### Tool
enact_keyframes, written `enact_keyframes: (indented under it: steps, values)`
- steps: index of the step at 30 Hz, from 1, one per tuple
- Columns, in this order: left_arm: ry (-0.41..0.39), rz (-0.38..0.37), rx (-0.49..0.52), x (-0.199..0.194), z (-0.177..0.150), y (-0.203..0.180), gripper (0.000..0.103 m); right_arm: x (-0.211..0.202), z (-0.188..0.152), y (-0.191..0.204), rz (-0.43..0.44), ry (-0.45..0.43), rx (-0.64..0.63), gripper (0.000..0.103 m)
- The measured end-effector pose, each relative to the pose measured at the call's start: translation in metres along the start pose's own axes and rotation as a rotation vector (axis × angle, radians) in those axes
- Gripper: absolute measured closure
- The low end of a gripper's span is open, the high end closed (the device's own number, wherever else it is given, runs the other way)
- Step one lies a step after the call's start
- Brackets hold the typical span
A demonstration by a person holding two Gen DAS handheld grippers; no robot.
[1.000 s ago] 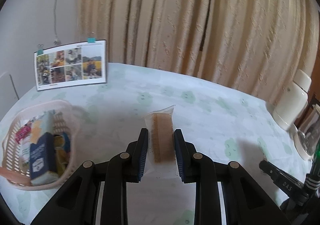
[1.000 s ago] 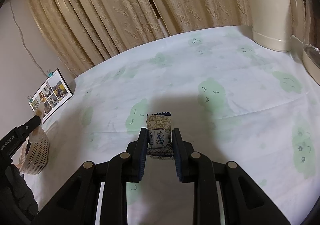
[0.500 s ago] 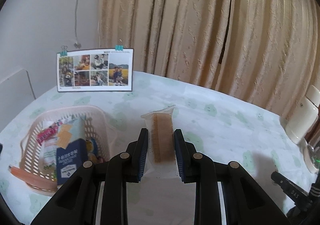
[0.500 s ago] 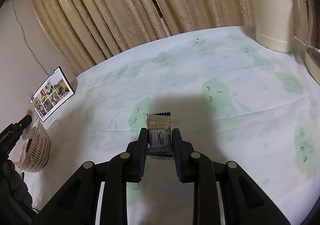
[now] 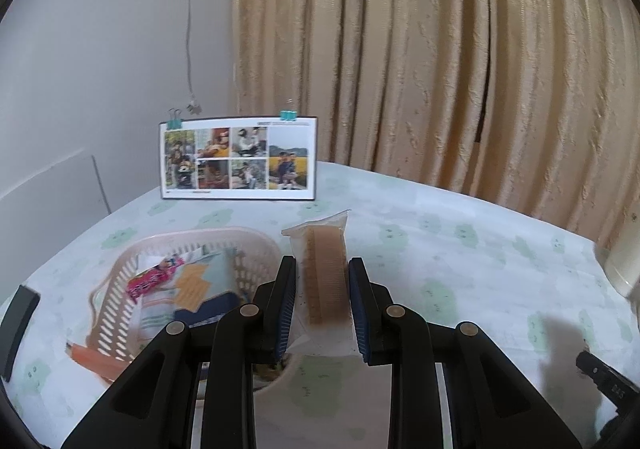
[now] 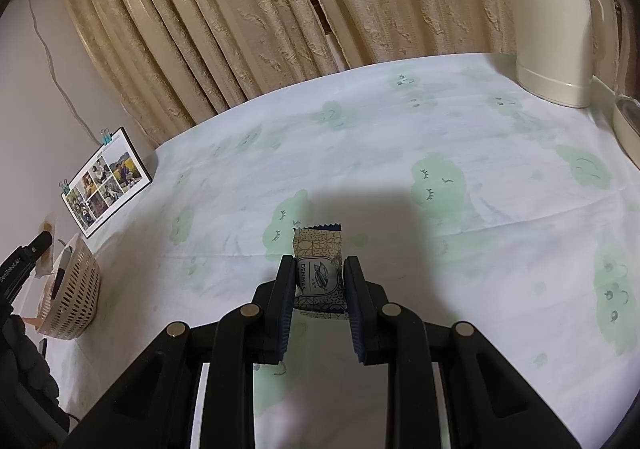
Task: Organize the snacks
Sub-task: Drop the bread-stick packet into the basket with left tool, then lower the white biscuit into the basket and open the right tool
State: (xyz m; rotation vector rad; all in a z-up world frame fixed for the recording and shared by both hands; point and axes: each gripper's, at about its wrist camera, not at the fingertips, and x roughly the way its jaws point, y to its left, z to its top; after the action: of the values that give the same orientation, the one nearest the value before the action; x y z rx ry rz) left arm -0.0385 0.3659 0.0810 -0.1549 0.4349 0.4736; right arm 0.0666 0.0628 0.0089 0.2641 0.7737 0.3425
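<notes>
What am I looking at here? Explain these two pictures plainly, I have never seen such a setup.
No robot: a person carries a two-finger tool in each hand, each with a camera looking along its fingers.

Left camera: the left hand-held gripper is shut on a clear-wrapped wafer snack, beside a pink basket that already holds snacks.

Right camera: the right hand-held gripper is shut on a small patterned snack packet above the cloth-covered table. A photo card and a cream kettle stand on it.
</notes>
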Motion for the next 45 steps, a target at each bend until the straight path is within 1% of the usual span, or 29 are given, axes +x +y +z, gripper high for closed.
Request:
enact_keyframes:
  steps: [6,13,16,18,19,20,21,22,24,28,30,33,38,41,45]
  values:
    - [-0.011,0.034,-0.024,-0.002,0.001,0.014,0.076,0.0,-0.001,0.001,0.0,0.0,-0.003,0.08]
    - [-0.002,0.065,-0.042,0.002,0.0,0.031,0.076,0.0,-0.001,0.004,-0.003,-0.003,-0.005,0.08]
    - [0.0,0.079,-0.061,0.001,-0.001,0.041,0.075,0.0,-0.003,0.014,0.002,0.004,-0.028,0.08]
    - [0.003,0.096,-0.082,0.002,-0.002,0.051,0.069,0.001,-0.005,0.023,0.01,0.007,-0.049,0.08]
    - [0.006,0.1,-0.092,0.003,-0.002,0.056,0.056,0.001,-0.006,0.027,0.015,0.008,-0.058,0.08]
    - [0.008,0.102,-0.11,0.003,-0.002,0.062,0.035,0.001,-0.007,0.034,0.023,0.01,-0.068,0.08]
    - [0.007,0.102,-0.126,0.003,-0.002,0.067,0.027,0.001,-0.007,0.039,0.031,0.011,-0.075,0.08]
    - [-0.001,0.102,-0.144,0.002,-0.003,0.073,0.024,0.001,-0.007,0.046,0.043,0.011,-0.083,0.08]
    - [-0.025,0.118,-0.16,-0.002,-0.002,0.083,0.024,0.002,-0.009,0.059,0.068,0.012,-0.089,0.08]
    - [-0.035,0.145,-0.173,-0.003,-0.004,0.097,0.024,0.001,-0.006,0.098,0.134,0.012,-0.139,0.08]
    - [-0.04,0.158,-0.19,-0.005,-0.005,0.105,0.024,-0.002,-0.005,0.122,0.173,0.006,-0.179,0.08]
    - [-0.061,0.197,-0.228,-0.009,-0.007,0.12,0.024,-0.006,-0.003,0.159,0.24,-0.002,-0.234,0.08]
    - [-0.097,0.258,-0.275,-0.015,-0.01,0.143,0.024,-0.005,-0.007,0.219,0.35,0.015,-0.312,0.08]
    - [-0.096,0.263,-0.3,-0.016,-0.013,0.152,0.024,0.001,-0.012,0.25,0.397,0.037,-0.344,0.08]
    - [-0.092,0.258,-0.311,-0.017,-0.014,0.156,0.024,0.01,-0.019,0.284,0.426,0.05,-0.39,0.08]
